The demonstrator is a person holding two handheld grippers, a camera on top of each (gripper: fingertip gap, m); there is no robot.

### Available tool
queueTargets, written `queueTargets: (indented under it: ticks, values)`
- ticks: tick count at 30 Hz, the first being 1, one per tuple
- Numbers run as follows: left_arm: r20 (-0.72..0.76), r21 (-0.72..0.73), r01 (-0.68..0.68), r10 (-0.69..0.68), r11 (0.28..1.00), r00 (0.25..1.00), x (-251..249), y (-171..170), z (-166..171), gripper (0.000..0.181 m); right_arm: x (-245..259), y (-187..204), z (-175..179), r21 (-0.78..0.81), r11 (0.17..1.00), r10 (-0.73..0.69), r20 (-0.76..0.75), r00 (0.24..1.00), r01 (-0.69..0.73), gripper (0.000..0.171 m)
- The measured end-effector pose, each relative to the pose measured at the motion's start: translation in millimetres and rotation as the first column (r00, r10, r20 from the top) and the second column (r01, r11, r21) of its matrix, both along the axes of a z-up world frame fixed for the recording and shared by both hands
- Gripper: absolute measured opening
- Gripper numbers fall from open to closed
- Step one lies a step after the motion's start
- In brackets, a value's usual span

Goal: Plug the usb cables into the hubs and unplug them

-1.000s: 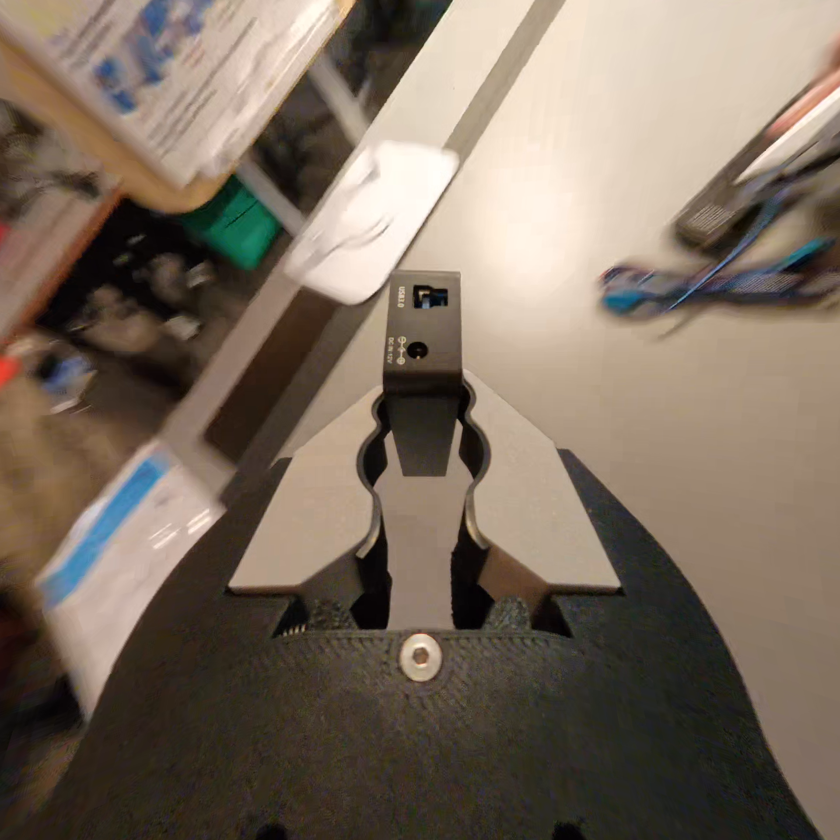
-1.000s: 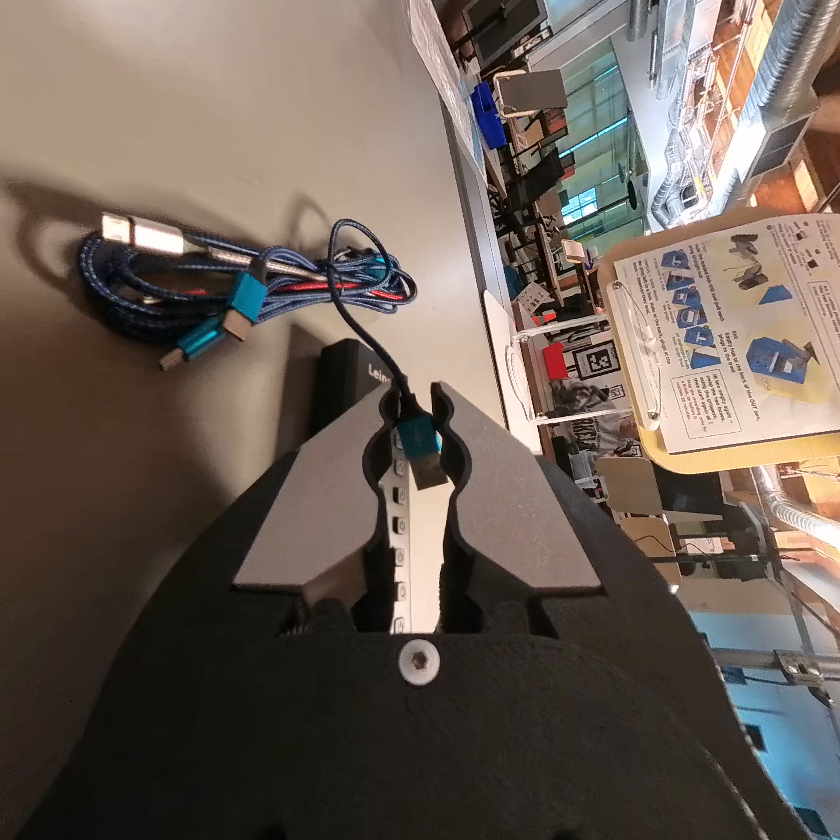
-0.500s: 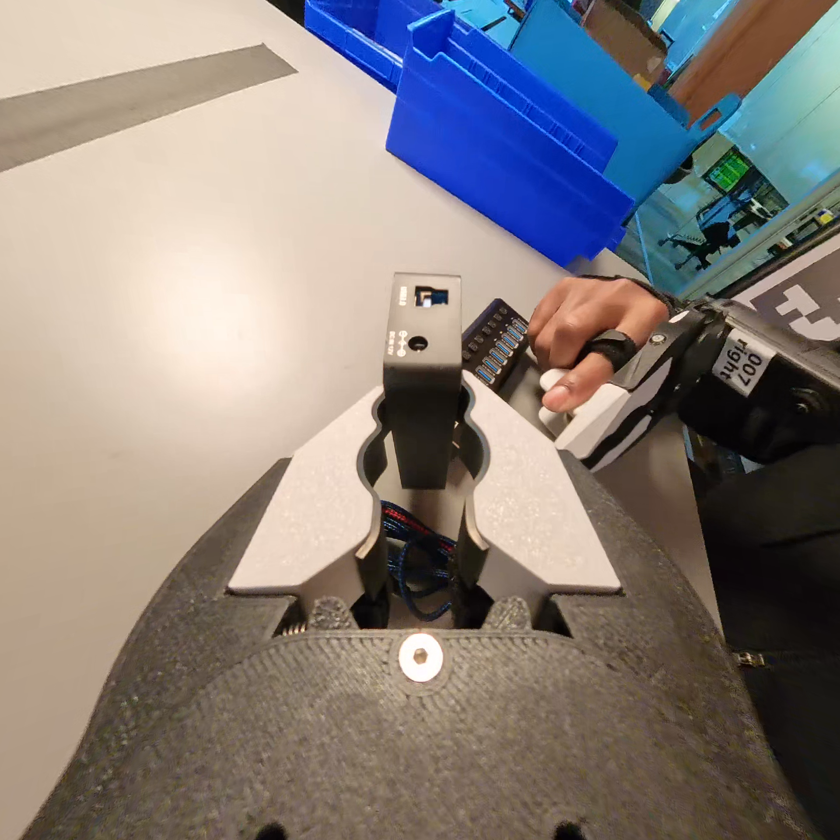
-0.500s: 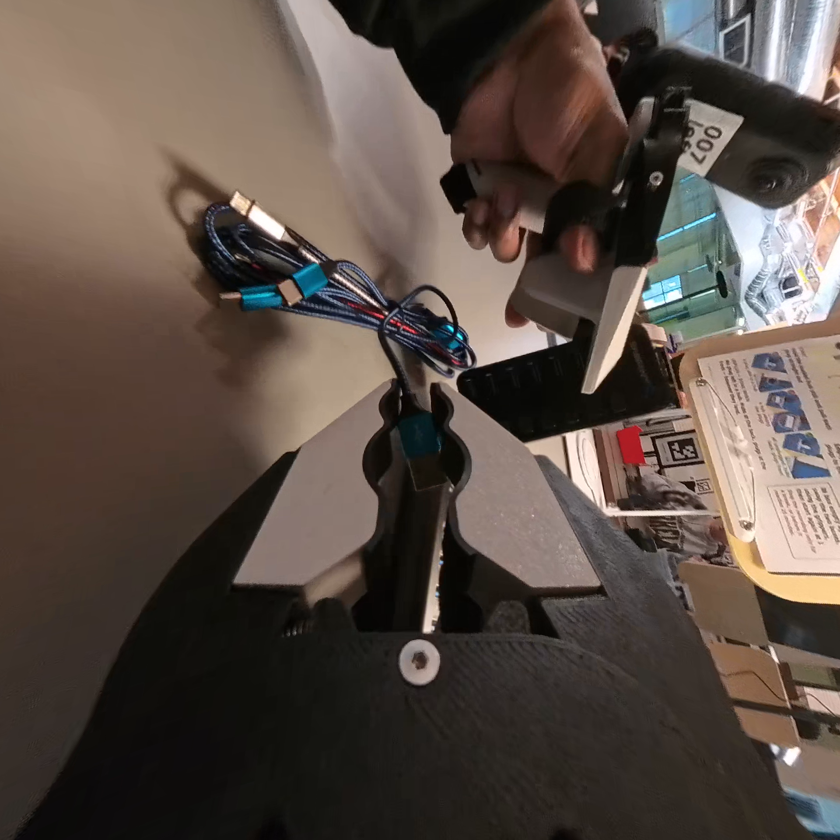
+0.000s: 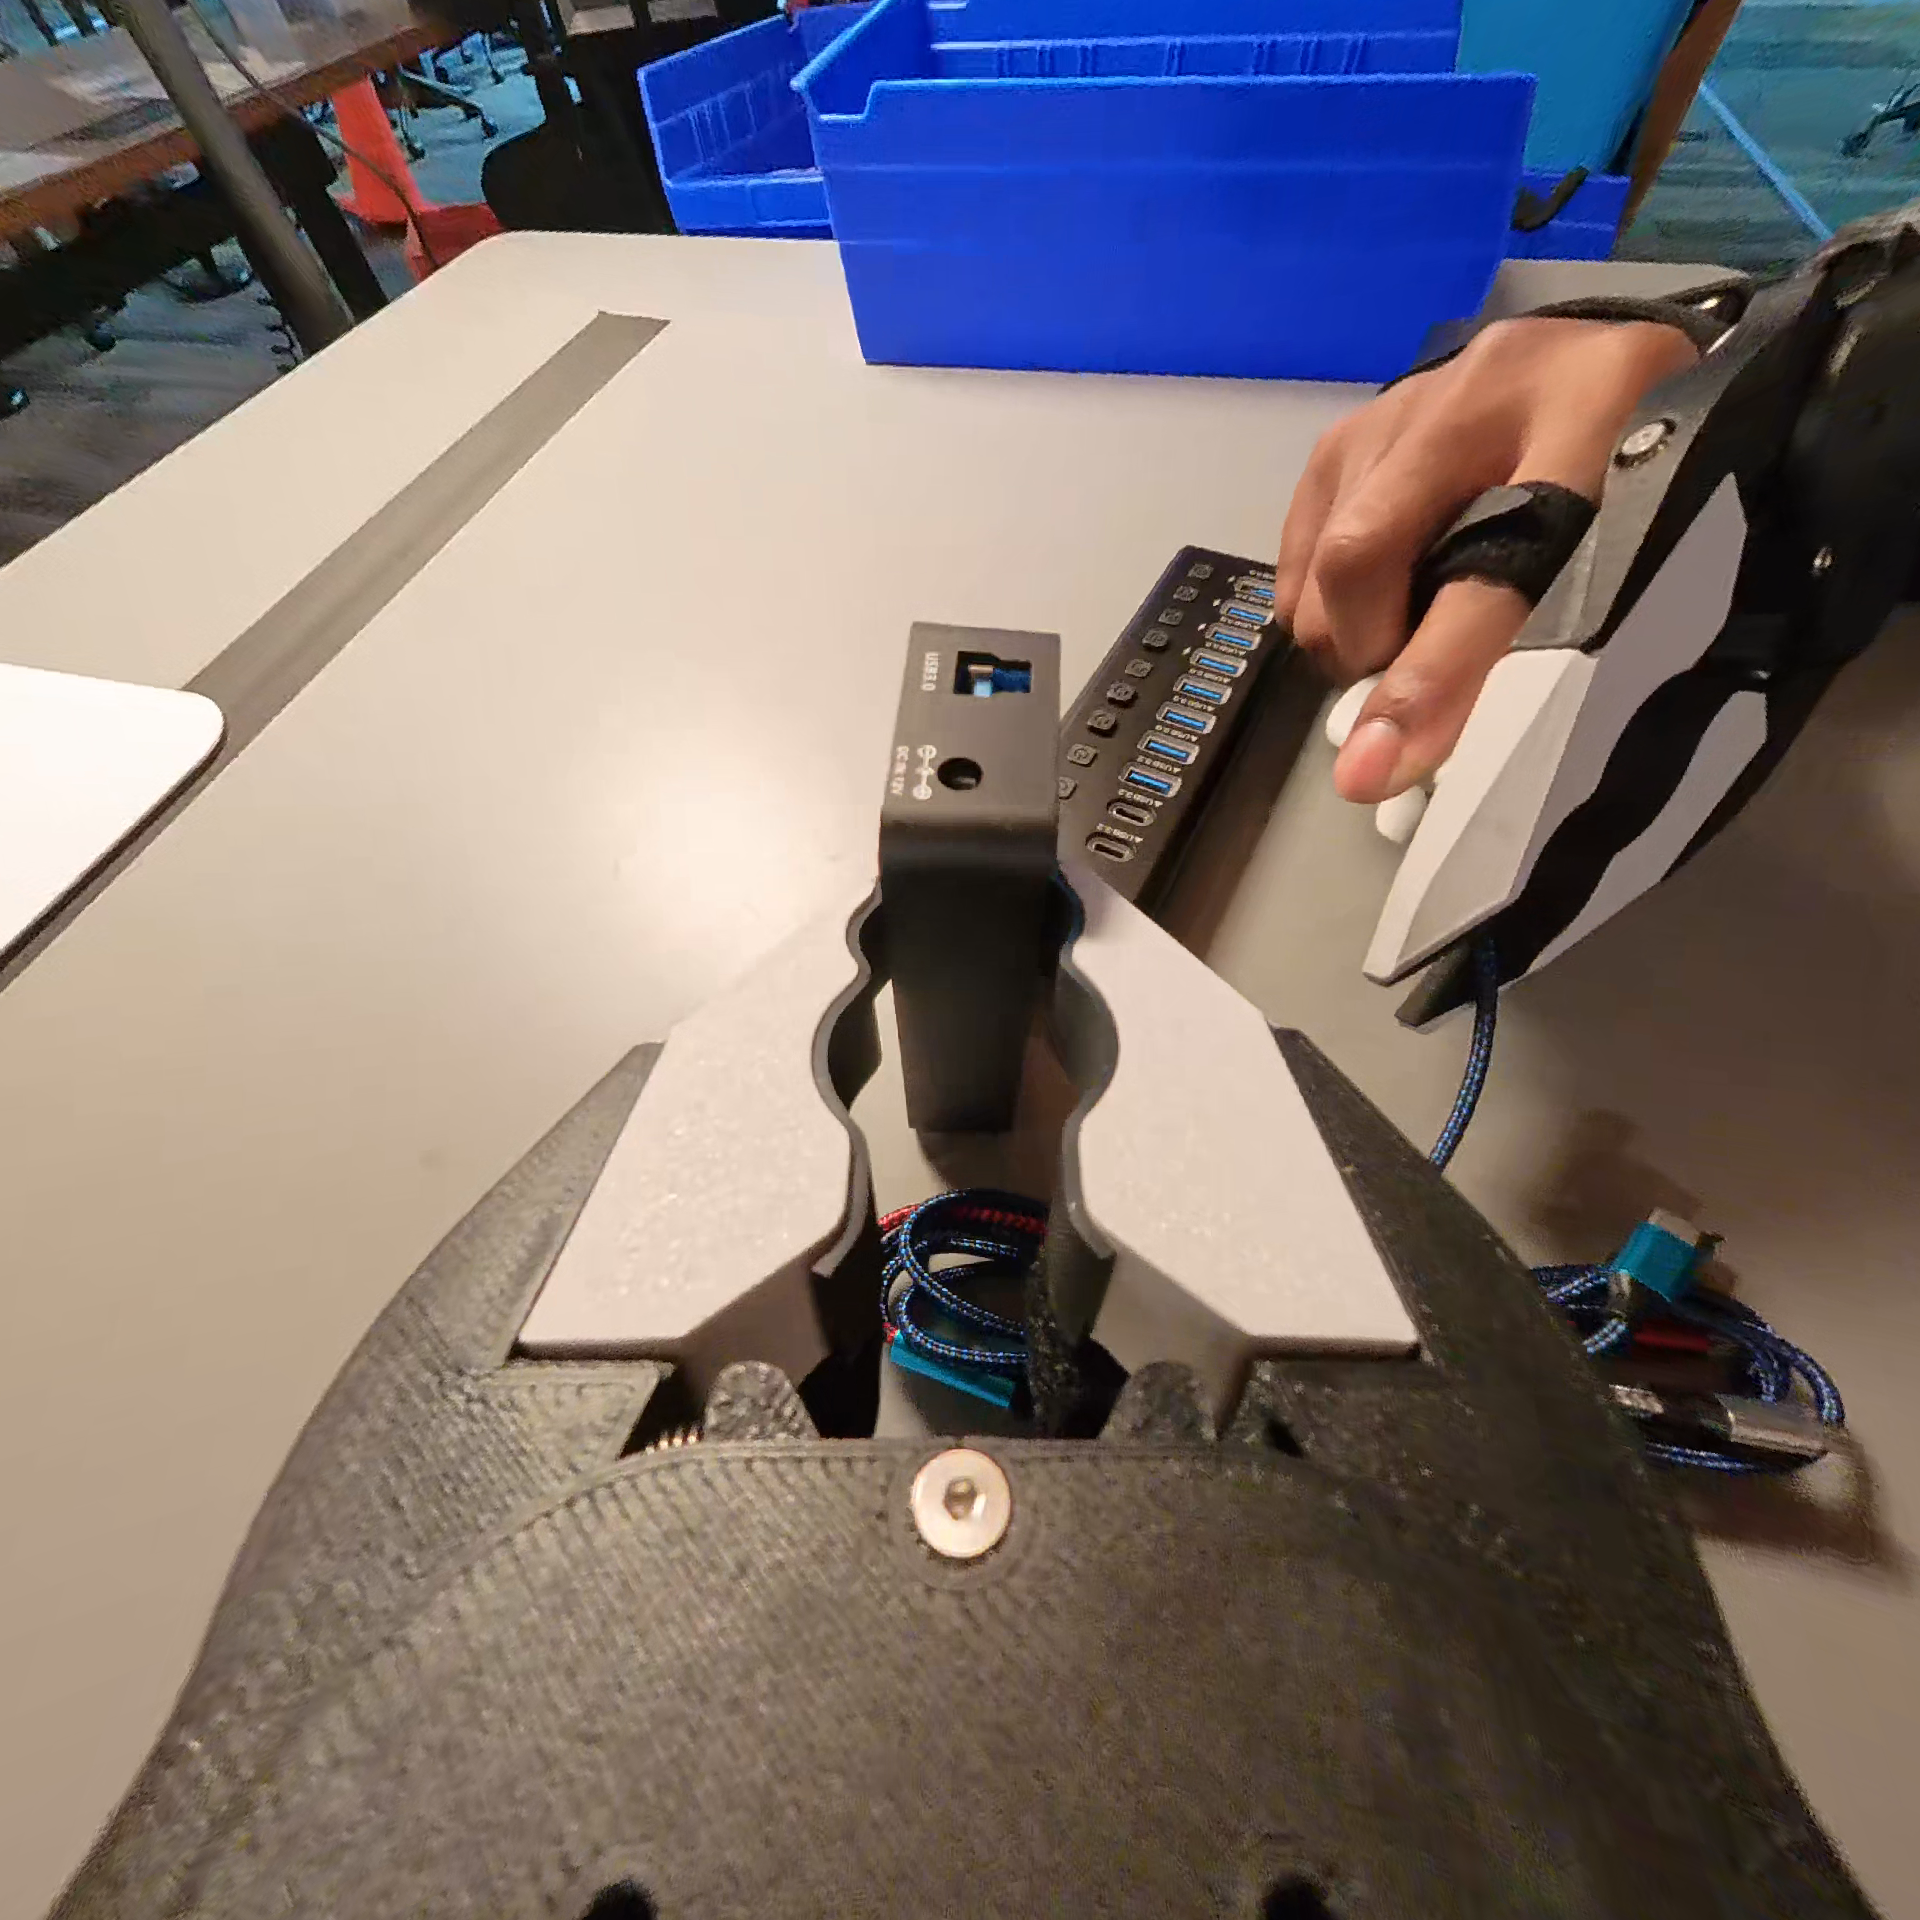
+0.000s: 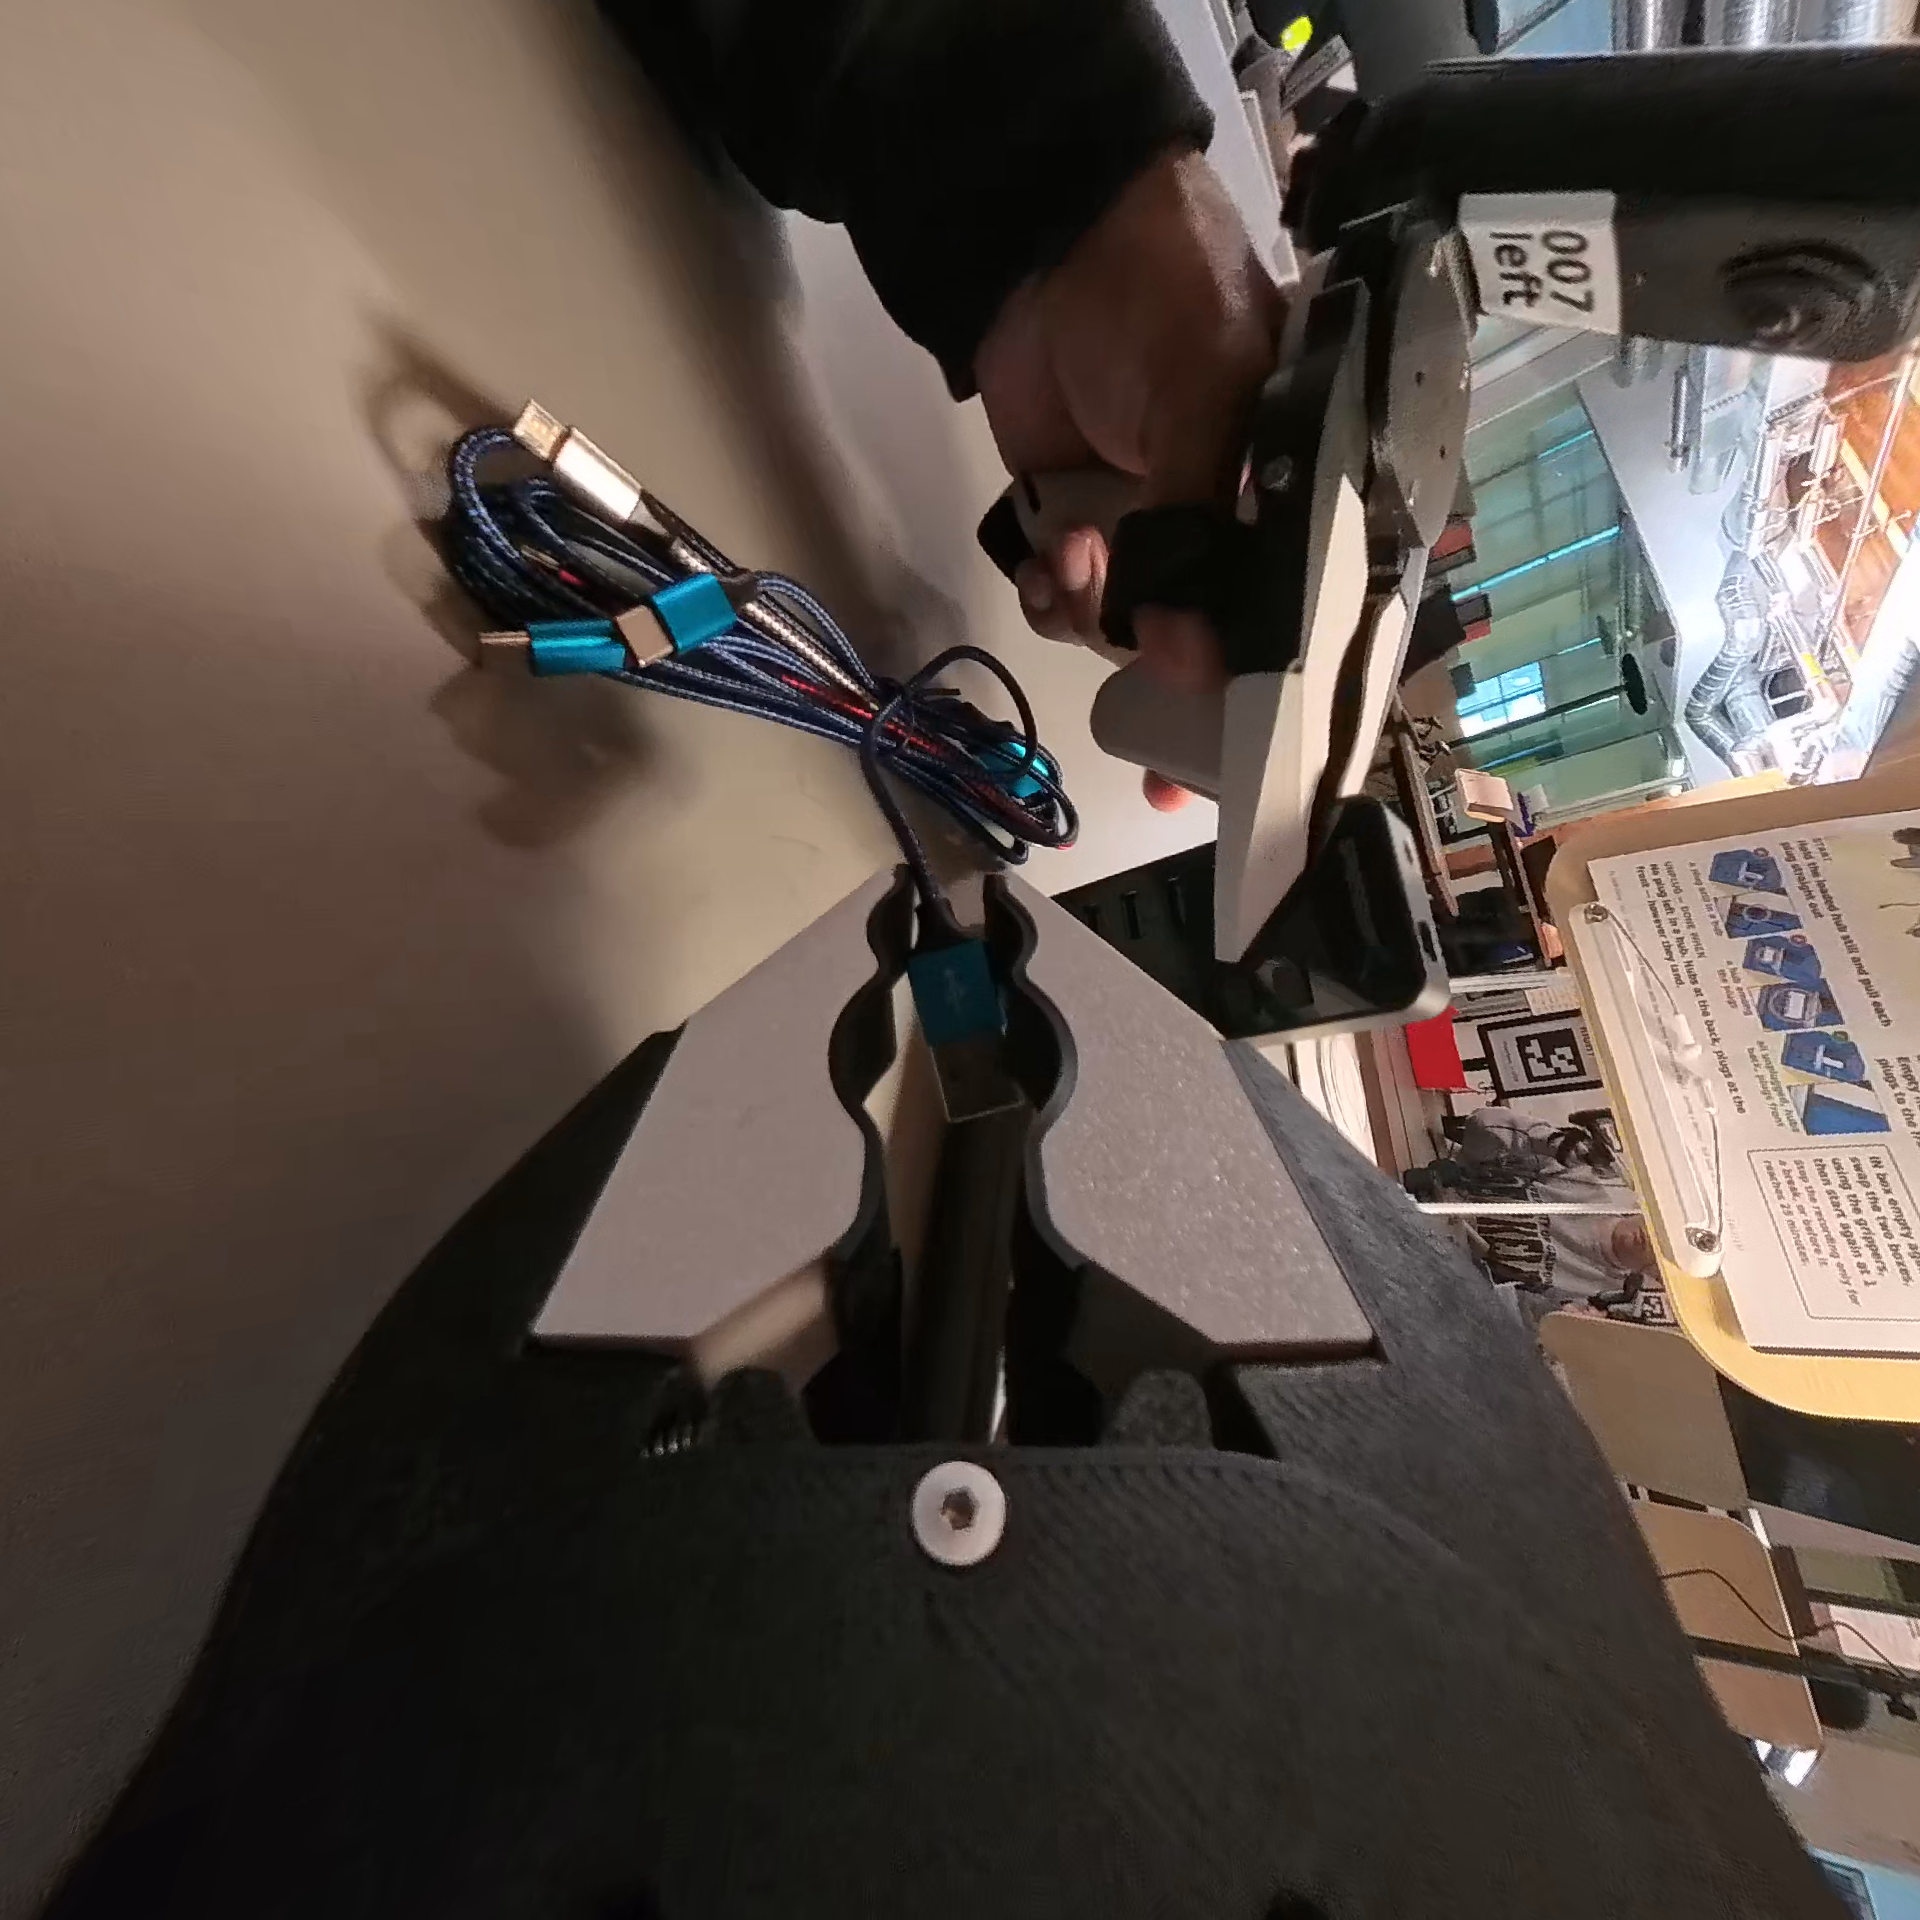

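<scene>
left gripper [image 5: 961, 935]: clamping a small black hub [image 5: 971, 790] across its narrow sides, port end pointing to 12 o'clock, lifted off the table [image 5: 520, 727].
right gripper [image 6: 951, 997]: pinching a teal usb plug [image 6: 956, 1003] by its shell, metal tip facing back toward the camera, braided cable [image 6: 940, 831] trailing out to 12 o'clock.
long hub [image 5: 1174, 717]: lying on the table at 1 o'clock of the held hub, row of blue ports facing up, just beside the hand [image 5: 1455, 520].
cable bundle [image 6: 727, 644]: resting on the table at 11 o'clock in the right wrist view; spare plugs sticking out.
handling, judged: hub looking rigid, light, smooth-sided, likely slipping or twisting under insertion force, so gripping flat faces near the middle. plug shell looking stiff and small, best held on its teal sleeve; cable soft, springy, likely tugging sideways. tip seeming to need turning toward a port before seating.
</scene>
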State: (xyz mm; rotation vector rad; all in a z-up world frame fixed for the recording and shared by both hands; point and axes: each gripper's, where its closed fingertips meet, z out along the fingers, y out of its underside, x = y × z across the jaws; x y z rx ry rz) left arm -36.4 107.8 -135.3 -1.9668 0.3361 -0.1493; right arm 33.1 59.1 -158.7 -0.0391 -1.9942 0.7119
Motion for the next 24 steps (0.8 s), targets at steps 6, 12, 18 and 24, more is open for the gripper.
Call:
queueTargets:
  ticks: [6,12,18,24]
  values:
    - [-0.004,0.001,0.012,-0.012,1.000,1.000,1,-1,-5,0.034,-1,2,0,0.004,1.000,-0.010,-0.003,1.000,0.010,0.015]
    - [0.033,-0.008,0.018,-0.018,1.000,0.999,0,-3,-5,0.041,-1,4,1,0.002,1.000,-0.018,-0.006,1.000,0.018,0.014]
    - [-0.069,0.023,-0.051,0.053,0.998,0.996,-19,-25,21,0.050,-4,9,5,-0.019,0.999,-0.042,-0.010,0.999,0.042,0.014]
    - [-0.211,0.122,0.210,-0.181,0.970,0.961,52,-55,30,0.028,-9,12,8,-0.070,0.993,-0.091,0.025,0.996,0.092,0.014]
